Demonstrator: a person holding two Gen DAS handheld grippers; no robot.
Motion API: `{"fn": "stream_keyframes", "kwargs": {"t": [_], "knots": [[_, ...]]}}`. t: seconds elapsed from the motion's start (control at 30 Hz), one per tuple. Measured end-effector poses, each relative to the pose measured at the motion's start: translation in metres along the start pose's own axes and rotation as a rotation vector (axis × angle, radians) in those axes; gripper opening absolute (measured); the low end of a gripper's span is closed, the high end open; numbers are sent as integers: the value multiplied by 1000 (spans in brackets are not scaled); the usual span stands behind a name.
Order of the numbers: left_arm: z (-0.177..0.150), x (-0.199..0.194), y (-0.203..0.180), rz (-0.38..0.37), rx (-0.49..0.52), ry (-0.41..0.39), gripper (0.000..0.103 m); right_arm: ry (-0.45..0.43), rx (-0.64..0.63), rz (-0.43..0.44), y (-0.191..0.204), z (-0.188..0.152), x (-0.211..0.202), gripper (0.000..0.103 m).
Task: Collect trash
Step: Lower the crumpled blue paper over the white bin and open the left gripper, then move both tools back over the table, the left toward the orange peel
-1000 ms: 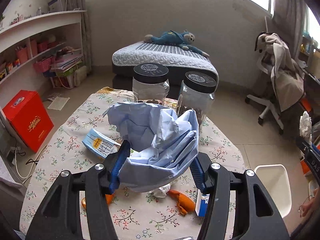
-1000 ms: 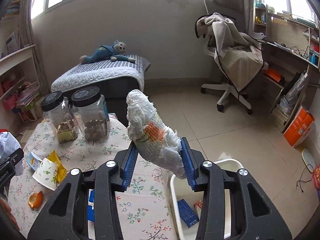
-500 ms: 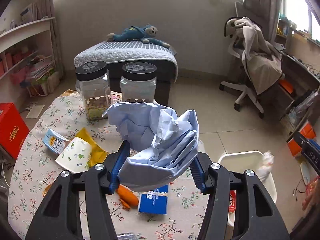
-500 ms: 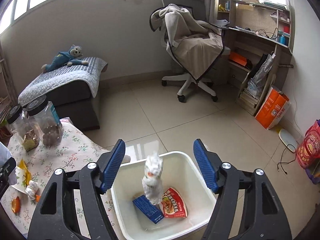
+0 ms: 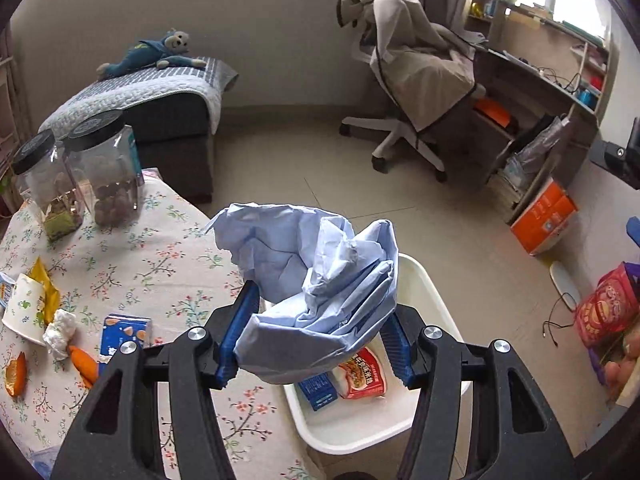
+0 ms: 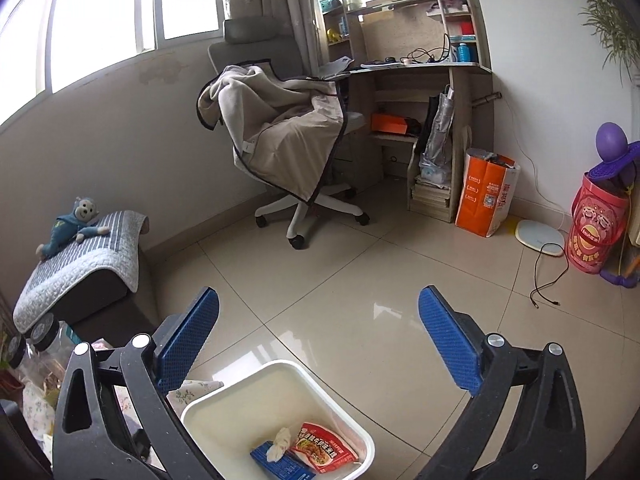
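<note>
My left gripper (image 5: 320, 304) is shut on a crumpled pale-blue paper (image 5: 312, 272), held above the near rim of the white bin (image 5: 424, 280); its jaws are just starting to open, the pads still on the paper. Inside the bin (image 6: 240, 388) lie a white tissue wad (image 6: 280, 442), a red snack packet (image 6: 324, 446) and a small blue box (image 6: 280, 464). My right gripper (image 6: 319, 296) hangs above the bin, jaws opening wide with nothing between them. On the floral table (image 5: 160, 248) remain a paper cup (image 5: 22, 312), a tissue wad (image 5: 60, 330), orange peel (image 5: 16, 372) and a blue carton (image 5: 124, 332).
Two black-lidded jars (image 5: 108, 172) stand at the table's far edge. A bed with a stuffed monkey (image 6: 72, 220) lies behind. An office chair (image 6: 288, 140) draped with a blanket, a desk (image 6: 420, 68) and an orange bag (image 6: 486, 192) stand across the tiled floor.
The right gripper opened and dropped the white tissue wad into the bin, then tilted up. The left gripper swung right from the table to over the bin, still holding the blue paper.
</note>
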State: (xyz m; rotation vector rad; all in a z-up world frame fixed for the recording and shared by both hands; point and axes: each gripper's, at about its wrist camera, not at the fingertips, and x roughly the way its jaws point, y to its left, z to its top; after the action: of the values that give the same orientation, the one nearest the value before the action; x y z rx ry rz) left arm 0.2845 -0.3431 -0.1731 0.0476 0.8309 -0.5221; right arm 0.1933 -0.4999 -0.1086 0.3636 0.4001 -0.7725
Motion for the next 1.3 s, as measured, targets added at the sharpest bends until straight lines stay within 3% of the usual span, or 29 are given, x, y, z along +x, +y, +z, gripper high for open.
{"fn": "stream_keyframes", "kwargs": {"t": [0.1,0.23,0.33,0.63,0.8,0.97,1.3], "knots": [[3,14,-19,-50,2,73,79,-20,49,-11,-13,4,-3,96],[9,9,-19,-32,10,69,81,-8,65,-20,-19,3,-1,96],[12,-4,-10,29,38,28,86,-19,55,-19,-14,1,-6,96],[20,-49,55,210,37,-97,92,39,-133,25,45,-22,-8,96],[18,-72,107,300,-33,-166,93,44,-247,69,86,-39,-17,96],[14,-82,153,340,-127,-144,94,51,-359,132,131,-60,-31,96],[-2,-104,217,440,-173,-125,94,58,-482,252,205,-94,-61,96]]}}
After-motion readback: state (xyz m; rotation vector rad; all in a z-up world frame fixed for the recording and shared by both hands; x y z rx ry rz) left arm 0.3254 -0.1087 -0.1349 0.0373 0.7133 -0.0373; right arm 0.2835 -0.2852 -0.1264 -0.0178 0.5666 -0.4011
